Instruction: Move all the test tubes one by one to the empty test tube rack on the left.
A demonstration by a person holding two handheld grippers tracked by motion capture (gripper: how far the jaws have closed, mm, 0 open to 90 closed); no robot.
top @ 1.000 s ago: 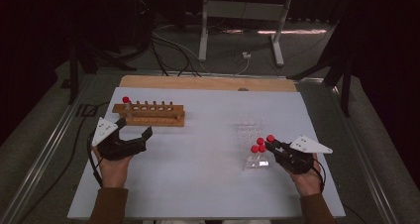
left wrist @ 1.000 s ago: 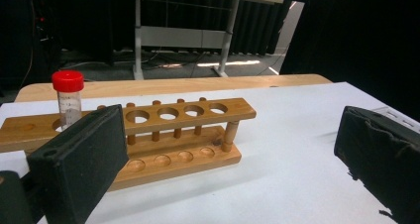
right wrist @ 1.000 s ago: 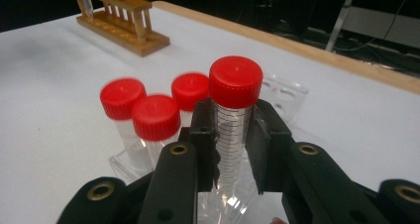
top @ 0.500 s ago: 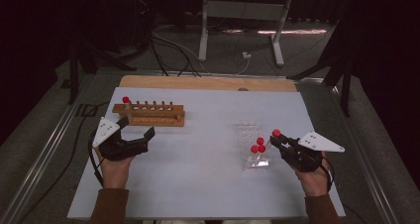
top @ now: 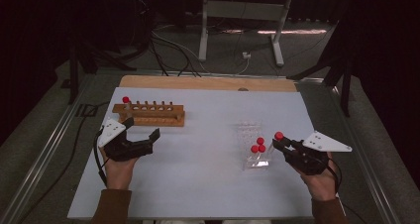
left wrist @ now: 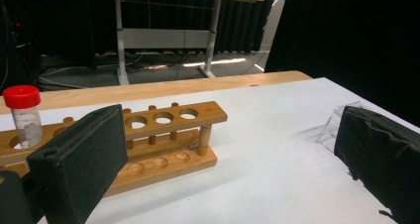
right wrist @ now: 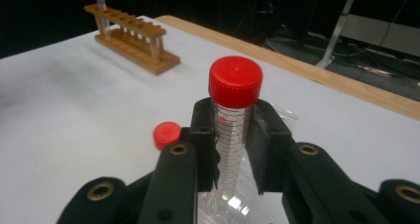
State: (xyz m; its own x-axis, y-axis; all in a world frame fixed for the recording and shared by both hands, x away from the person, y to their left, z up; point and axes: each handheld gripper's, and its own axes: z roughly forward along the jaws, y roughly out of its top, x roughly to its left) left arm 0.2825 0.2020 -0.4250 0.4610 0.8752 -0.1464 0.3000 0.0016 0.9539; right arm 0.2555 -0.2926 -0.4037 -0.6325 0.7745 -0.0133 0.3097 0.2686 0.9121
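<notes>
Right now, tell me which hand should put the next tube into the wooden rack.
Right. The right gripper is shut on a red-capped tube; the left gripper is open and empty beside the wooden rack.

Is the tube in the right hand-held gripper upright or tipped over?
Upright. The tube stands vertical between the right hand-held gripper's pads, red cap on top, above the clear rack.

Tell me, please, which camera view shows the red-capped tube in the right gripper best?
The right gripper view: the tube stands upright, clamped between the right gripper pads, graduations readable. The high view shows mainly its red cap.
</notes>
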